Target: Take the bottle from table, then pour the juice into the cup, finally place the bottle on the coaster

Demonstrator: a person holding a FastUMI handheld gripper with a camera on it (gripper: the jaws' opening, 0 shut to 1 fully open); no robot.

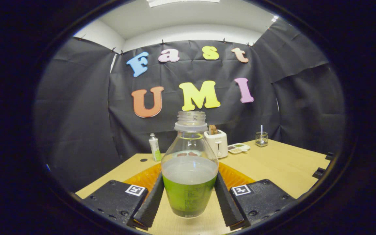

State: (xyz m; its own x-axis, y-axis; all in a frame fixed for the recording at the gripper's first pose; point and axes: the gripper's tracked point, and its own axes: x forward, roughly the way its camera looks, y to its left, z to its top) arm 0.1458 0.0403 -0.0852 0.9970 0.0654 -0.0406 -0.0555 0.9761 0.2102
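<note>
Bottle (189, 173), uncapped and upright, is pinched between our fingers (188, 200), apparently lifted above the worktop (282, 166); an orange coaster (237, 176) lies just beyond. We judge pouring next: find the cup, tilt carefully.

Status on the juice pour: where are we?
Done: gripper is shut on the uncapped bottle, which looks lifted off the table. In hand: bottle held upright, juice inside. Left: pouring; placing on the orange coaster just behind it.
</note>
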